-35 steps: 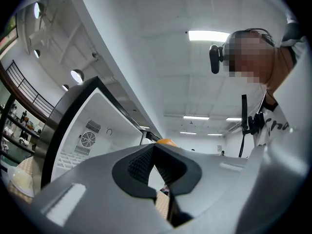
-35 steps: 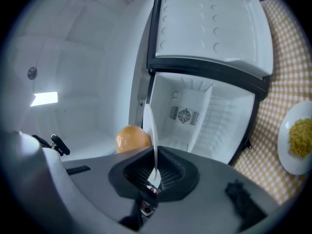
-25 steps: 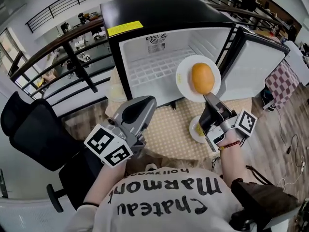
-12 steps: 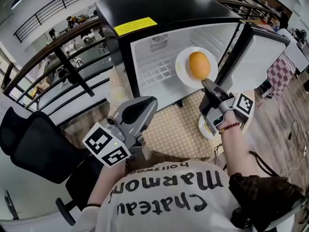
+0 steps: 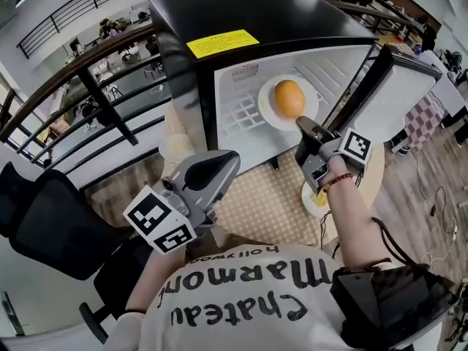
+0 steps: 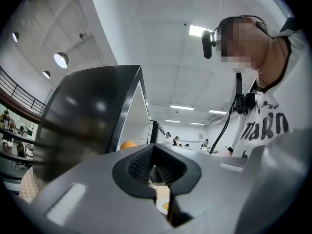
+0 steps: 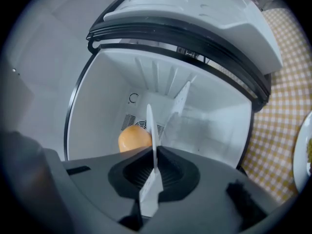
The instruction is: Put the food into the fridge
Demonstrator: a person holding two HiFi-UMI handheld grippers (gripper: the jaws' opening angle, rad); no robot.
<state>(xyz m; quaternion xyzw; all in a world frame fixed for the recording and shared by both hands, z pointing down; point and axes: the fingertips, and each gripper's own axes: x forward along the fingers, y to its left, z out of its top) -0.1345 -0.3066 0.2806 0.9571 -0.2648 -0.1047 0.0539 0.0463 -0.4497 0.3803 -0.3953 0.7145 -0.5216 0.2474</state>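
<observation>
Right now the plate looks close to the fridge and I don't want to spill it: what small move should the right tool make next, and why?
Probably ease the right tool straight forward with the plate held level. The tool is shut on the plate's rim, the round orange food sits on top, and the open fridge with its white shelf lies just ahead. The plate is not yet set down.

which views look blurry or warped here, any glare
Head view: fisheye bends the dark railing and the black mini fridge, whose top shows a soft sheen. Left gripper view: the fridge's side is streaked with blur; ceiling lamps flare. Right gripper view: dark round vignette; the thin white plate, edge-on, reads clearly.
</observation>
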